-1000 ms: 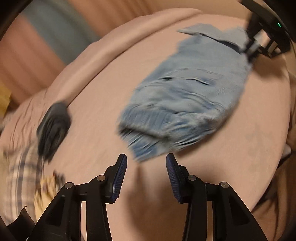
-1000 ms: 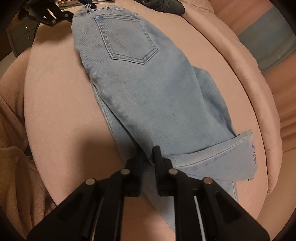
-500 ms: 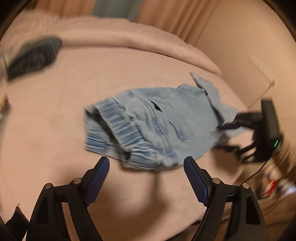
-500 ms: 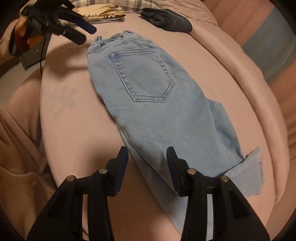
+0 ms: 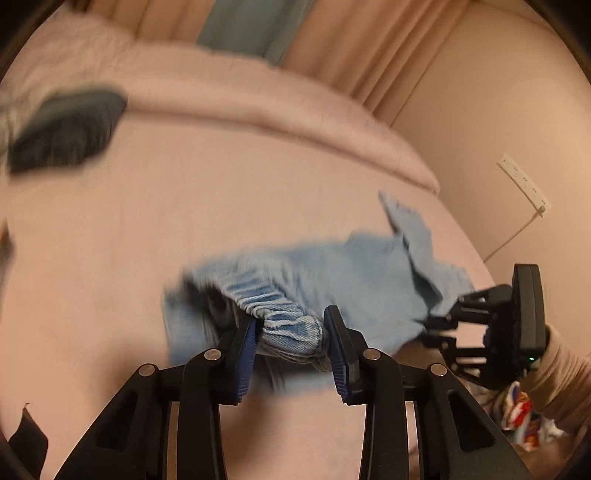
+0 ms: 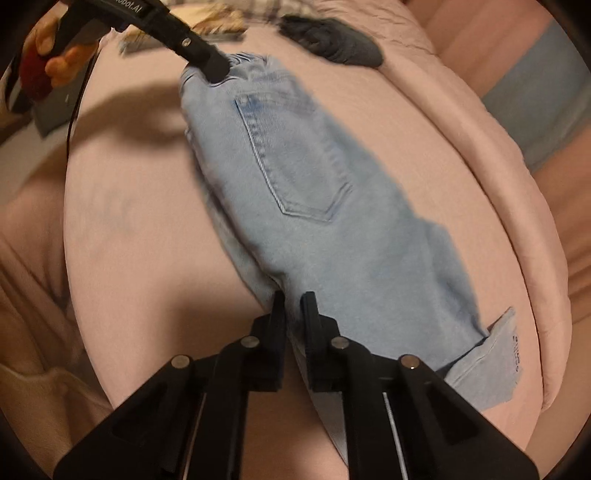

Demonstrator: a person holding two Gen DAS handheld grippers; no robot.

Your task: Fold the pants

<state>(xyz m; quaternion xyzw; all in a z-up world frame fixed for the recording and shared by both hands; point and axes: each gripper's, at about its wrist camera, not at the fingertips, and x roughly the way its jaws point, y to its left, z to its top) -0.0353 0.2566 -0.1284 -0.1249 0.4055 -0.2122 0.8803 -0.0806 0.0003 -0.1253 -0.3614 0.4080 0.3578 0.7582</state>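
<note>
Light blue jeans (image 6: 332, 221) lie folded lengthwise on the pink bed (image 6: 129, 221), back pocket up. In the left wrist view my left gripper (image 5: 291, 321) is closing, and the bunched waistband (image 5: 284, 321) is squeezed between its blue pads. The right wrist view shows this left gripper (image 6: 210, 66) at the jeans' far end. My right gripper (image 6: 294, 306) is shut on the jeans' near folded edge, beside a turned-back hem (image 6: 491, 362). From the left wrist view that right gripper (image 5: 432, 325) sits at the far leg end.
A dark grey folded garment (image 6: 332, 40) lies near the bed's head, beside plaid cloth (image 6: 266, 5). A rolled pink duvet (image 5: 258, 107) borders the far side, with curtains behind. A power strip (image 5: 522, 184) hangs on the wall. A person's beige sleeve (image 5: 554, 369) is by the bed's edge.
Both grippers opened and then closed again. The left rolled, came in and took the waistband. The right shifted along the jeans' edge and clamped it further up.
</note>
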